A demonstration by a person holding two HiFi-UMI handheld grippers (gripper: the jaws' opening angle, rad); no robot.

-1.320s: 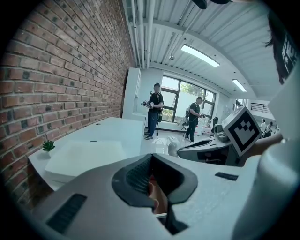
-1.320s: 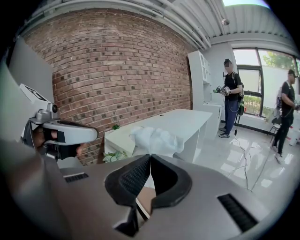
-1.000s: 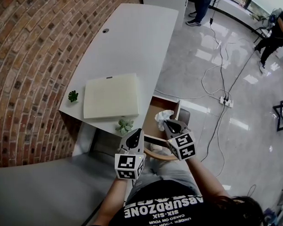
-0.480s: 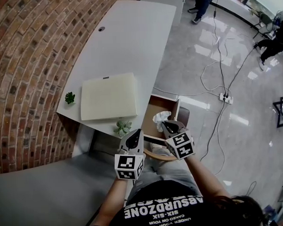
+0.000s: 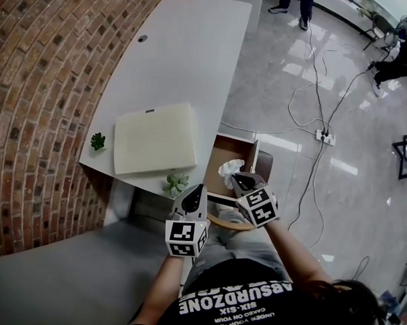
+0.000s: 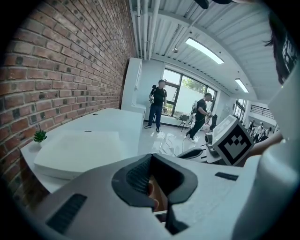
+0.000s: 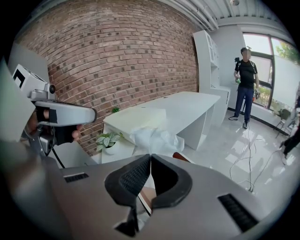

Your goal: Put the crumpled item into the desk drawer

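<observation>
Now pinches the crumpled item [image 7: 157,139] by a lower fold in the right gripper [image 7: 150,158], open drawer [image 5: 221,158] just beneath; likely feather-light, soft, easily torn. Left gripper [image 6: 151,157] pressed together, empty.

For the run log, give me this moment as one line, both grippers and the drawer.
right gripper: shut on crumpled paper | paper: held over open drawer, not released | left gripper: shut, empty
</observation>
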